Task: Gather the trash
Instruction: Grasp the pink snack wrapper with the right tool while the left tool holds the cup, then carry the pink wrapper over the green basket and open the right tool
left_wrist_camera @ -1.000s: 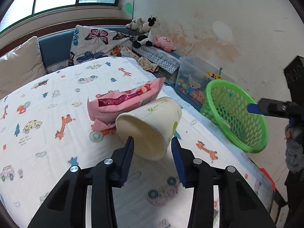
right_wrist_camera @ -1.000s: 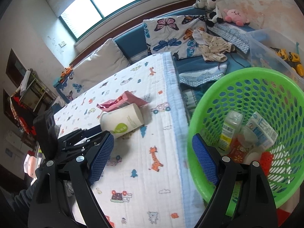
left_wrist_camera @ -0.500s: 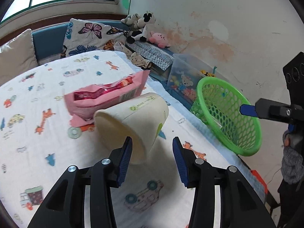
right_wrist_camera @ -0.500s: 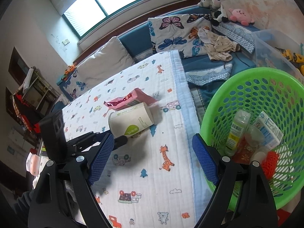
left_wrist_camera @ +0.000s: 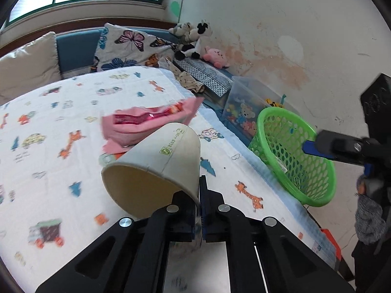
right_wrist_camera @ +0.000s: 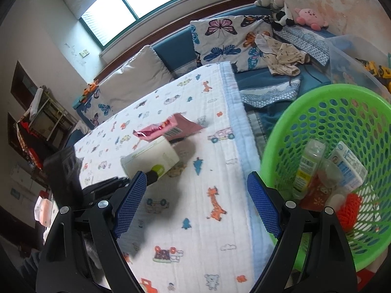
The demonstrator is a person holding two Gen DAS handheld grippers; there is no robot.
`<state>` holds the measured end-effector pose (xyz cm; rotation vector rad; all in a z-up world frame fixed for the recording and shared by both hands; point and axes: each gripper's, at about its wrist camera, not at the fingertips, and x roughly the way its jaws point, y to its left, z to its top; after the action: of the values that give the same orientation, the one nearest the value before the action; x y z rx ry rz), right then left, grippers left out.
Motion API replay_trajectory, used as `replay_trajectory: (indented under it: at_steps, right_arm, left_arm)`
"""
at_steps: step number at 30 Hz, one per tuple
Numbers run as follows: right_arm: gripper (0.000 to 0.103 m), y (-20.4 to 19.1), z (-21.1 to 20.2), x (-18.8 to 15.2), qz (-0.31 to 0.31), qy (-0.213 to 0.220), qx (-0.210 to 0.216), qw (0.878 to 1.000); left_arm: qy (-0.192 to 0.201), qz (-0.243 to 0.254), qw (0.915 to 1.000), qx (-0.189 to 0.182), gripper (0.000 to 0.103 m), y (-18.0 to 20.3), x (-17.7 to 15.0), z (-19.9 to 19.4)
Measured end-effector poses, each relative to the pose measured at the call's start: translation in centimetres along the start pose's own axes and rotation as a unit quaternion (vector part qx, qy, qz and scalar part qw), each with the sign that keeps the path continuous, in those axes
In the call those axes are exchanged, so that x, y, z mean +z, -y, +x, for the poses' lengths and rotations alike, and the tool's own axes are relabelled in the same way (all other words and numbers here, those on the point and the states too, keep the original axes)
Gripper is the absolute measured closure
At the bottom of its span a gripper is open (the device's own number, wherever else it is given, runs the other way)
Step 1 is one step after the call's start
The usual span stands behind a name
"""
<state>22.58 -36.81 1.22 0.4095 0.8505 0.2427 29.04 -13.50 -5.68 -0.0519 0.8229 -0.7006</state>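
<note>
A bed (left_wrist_camera: 61,127) in an animal-print sheet meets a blue sofa (right_wrist_camera: 176,46) with a butterfly pillow (left_wrist_camera: 132,46), a cream cushion (left_wrist_camera: 27,61), plush toys (left_wrist_camera: 195,39) in the corner, and a clear toy bin (left_wrist_camera: 244,112) below.

The left black hand-held gripper with blue finger pads (left_wrist_camera: 200,210) is seen closed, its jaws pinched on the rim of a tilted cream paper cup (left_wrist_camera: 156,168). The right black hand-held gripper with blue mesh pads (right_wrist_camera: 196,205) is held with its jaws spread wide, nothing between them.
</note>
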Motion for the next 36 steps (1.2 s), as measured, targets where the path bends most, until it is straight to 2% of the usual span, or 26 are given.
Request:
replay_trajectory:
  at_steps: [8, 12, 17, 23, 27, 29, 32, 36]
  right_arm:
    - [0.019, -1.6, 3.8, 2.1, 0.046, -0.032, 0.049, 0.997]
    - [0.019, -2.7, 6.0, 3.2, 0.065, -0.041, 0.059, 0.995]
    - [0.022, -2.8, 9.5, 4.5, 0.13, -0.057, 0.083, 0.986]
    - [0.025, -1.4, 13.0, 5.5, 0.206, -0.067, 0.076, 0.973]
    - [0.032, 0.6, 15.2, 5.2, 0.266, -0.079, 0.077, 0.957]
    - [0.037, 1.1, 15.6, 5.2, 0.277, -0.081, 0.08, 0.954]
    - [0.048, 1.5, 15.7, 5.0, 0.279, -0.073, 0.089, 0.953]
    - [0.056, 1.3, 14.9, 5.0, 0.256, -0.06, 0.088, 0.961]
  left_arm:
    - [0.024, -0.007, 0.9995, 0.021, 0.099, -1.0, -2.2, -5.9]
    - [0.033, -0.02, 0.9988, 0.029, 0.099, -1.9, -3.2, -8.3]
    - [0.045, -0.027, 0.9979, 0.037, 0.099, -2.7, -4.1, -10.8]
    - [0.059, -0.04, 0.9968, 0.037, 0.099, -3.7, -4.6, -12.6]
    - [0.06, -0.041, 0.9965, 0.04, 0.099, -4.0, -5.1, -13.0]
    - [0.06, -0.04, 0.9964, 0.044, 0.099, -4.1, -5.3, -13.2]
    - [0.06, -0.048, 0.996, 0.044, 0.099, -4.5, -5.4, -13.2]
    - [0.062, -0.051, 0.9957, 0.046, 0.099, -4.4, -5.5, -13.4]
